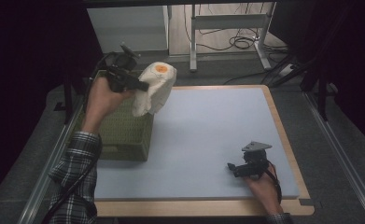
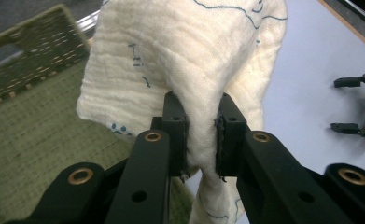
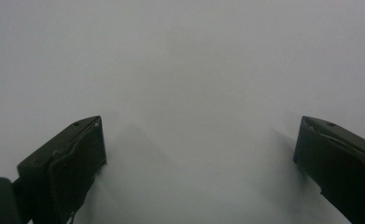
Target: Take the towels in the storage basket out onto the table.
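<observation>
A cream cloth [image 1: 154, 88] with an orange spot and thin blue markings hangs in the air over the right edge of a green woven basket [image 1: 124, 135]. My left gripper [image 1: 143, 86] is shut on the cloth; in the left gripper view its two black pads pinch a fold of the cloth [image 2: 189, 60], and the rest drapes down below them. My right gripper [image 1: 230, 166] rests low on the pale blue mat [image 1: 208, 130] near the front right, its jaws wide apart with bare mat between the fingertips [image 3: 73, 158]. The right gripper [image 2: 353, 105] also appears far off in the left gripper view.
The green basket [image 2: 31, 116] stands at the mat's left side, under and behind the cloth. The mat lies on a wooden-edged table [image 1: 287, 140]. Beyond the table are desk legs [image 1: 193, 42] and cables [image 1: 241, 43] on the floor.
</observation>
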### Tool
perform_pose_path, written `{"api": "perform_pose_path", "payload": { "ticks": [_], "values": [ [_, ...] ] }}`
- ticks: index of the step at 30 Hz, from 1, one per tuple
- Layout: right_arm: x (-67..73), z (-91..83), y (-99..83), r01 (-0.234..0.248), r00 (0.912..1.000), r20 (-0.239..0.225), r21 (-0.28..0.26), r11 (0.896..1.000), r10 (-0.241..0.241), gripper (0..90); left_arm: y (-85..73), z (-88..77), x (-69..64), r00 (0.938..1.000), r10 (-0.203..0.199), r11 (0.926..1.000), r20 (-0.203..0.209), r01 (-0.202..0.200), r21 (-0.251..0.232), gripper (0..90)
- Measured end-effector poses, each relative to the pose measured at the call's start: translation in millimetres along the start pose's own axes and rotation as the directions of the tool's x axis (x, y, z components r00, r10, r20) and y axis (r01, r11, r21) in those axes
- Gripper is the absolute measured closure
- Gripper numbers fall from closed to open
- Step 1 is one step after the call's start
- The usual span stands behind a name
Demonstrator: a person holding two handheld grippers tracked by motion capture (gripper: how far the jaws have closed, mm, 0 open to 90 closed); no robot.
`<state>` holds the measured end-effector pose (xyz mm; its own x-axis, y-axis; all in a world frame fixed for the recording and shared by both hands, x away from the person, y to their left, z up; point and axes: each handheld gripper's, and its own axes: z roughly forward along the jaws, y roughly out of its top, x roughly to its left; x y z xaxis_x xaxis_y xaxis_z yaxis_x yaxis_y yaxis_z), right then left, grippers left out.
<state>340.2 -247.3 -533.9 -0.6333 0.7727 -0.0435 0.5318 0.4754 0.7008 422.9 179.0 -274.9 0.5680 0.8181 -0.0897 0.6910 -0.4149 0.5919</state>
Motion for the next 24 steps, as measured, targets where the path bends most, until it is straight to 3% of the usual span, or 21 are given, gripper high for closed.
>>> {"api": "perform_pose_path", "payload": {
  "ticks": [10, 24],
  "values": [
    [0.0, 0.0, 0.0, 0.0, 1.0, 0.0, 0.0, 1.0, 0.0, 2.2, 13.5, 39.0, -30.9, 0.9956, 0.076, 0.9963, 0.055, -0.078, 0.034, 78.1],
    [0.0, -0.1, 0.0, -0.002, 1.0, -0.001, 0.002, 1.0, 0.002, 2.2, 15.1, 100.4, -60.2, 0.989, 0.095, 0.9918, 0.114, -0.104, 0.075, 77.9]
  ]
}}
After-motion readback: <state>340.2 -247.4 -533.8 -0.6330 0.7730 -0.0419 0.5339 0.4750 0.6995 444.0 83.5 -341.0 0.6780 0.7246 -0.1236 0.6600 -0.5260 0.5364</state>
